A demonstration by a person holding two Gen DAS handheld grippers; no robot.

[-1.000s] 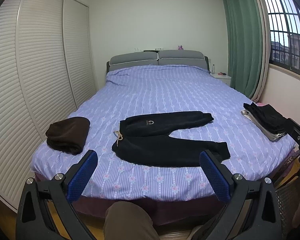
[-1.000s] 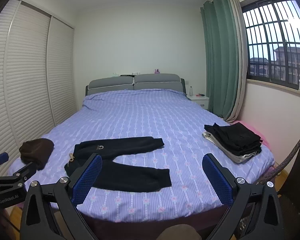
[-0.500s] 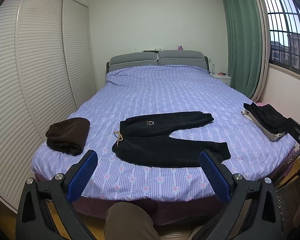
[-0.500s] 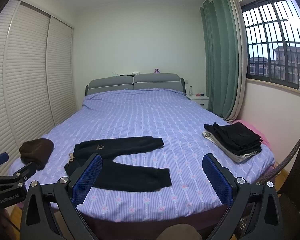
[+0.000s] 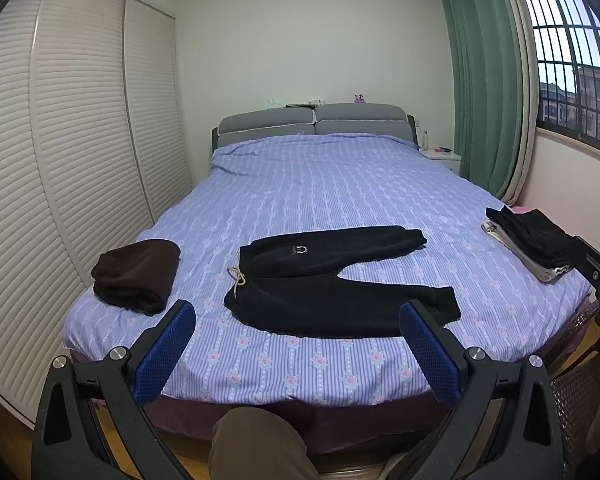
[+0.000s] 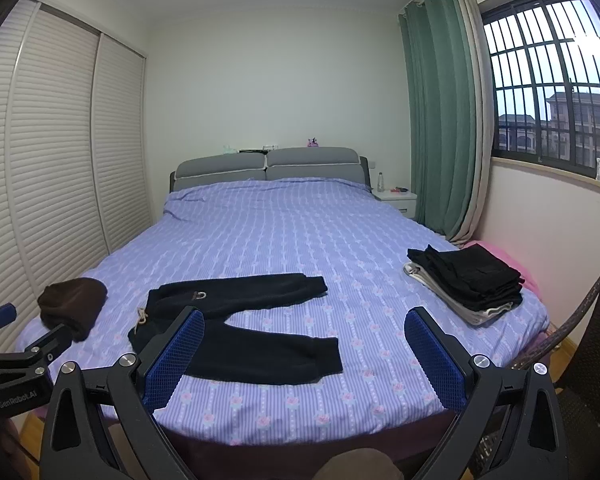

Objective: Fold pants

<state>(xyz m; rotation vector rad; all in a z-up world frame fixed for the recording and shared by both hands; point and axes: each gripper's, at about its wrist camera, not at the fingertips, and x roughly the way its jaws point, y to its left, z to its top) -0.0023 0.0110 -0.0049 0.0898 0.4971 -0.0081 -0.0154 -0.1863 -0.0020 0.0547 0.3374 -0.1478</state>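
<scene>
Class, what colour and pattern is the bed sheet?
The bed sheet is lilac-blue, with fine stripes and rows of small pink flowers; the left wrist view shows it best.

White lettering reading "GenRoboLAI", as far as it can be made out, stands on the black body of the left claw (image 6: 16, 394). The pale emblem on the black fleece pants (image 5: 300, 249) is illegible.

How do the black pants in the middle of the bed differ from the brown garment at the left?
The black pants lie spread flat with legs apart; the brown garment is bundled into a compact lump. The pants show a small logo and a light drawstring; the brown garment looks plain. Both rest untouched on the bed.
</scene>
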